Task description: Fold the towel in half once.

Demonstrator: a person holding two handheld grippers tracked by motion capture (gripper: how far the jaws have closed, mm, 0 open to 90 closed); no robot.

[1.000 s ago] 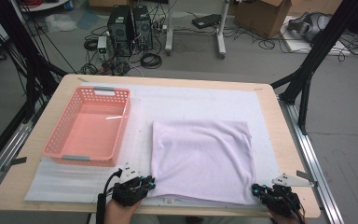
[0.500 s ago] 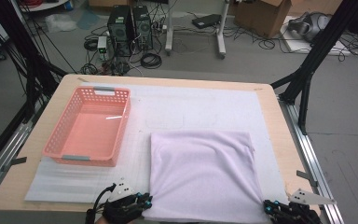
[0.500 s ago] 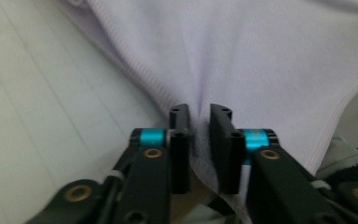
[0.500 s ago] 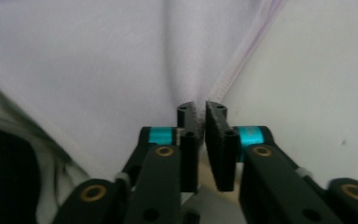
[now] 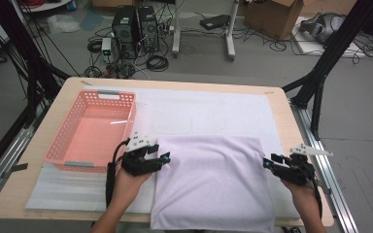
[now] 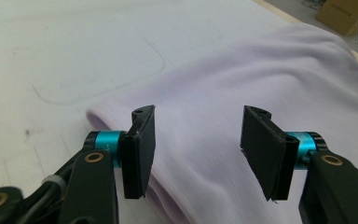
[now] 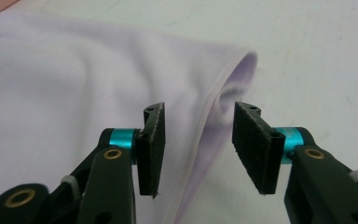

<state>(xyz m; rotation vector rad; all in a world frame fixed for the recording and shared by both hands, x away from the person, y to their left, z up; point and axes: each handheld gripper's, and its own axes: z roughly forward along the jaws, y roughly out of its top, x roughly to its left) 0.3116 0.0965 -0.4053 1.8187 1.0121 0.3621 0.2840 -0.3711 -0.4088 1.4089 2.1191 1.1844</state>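
Both tools, L (image 5: 164, 158) & R (image 5: 267, 163), just opened wide, off folded cloth (image 5: 213, 184).

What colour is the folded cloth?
Pale lilac, plain; the cloth shows best in the high view.

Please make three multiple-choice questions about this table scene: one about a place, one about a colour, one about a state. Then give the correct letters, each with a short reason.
1. Where is the basket?
A. left of the cloth
B. on top of the cloth
C. right of the cloth

2. What colour is the cloth?
A. dark green
B. pale lilac
C. black

3. How are the jaws of the left gripper?
A. clamped on the basket
B. apart, pressing nothing
C. shut tight with nothing between them

Answers:
1 A: in the high view the basket stands at the table's left, beside the cloth.
2 B: all views show it pale lilac.
3 B: the left gripper view shows a clear gap, with the cloth lying under it; the jaws have just been opening.
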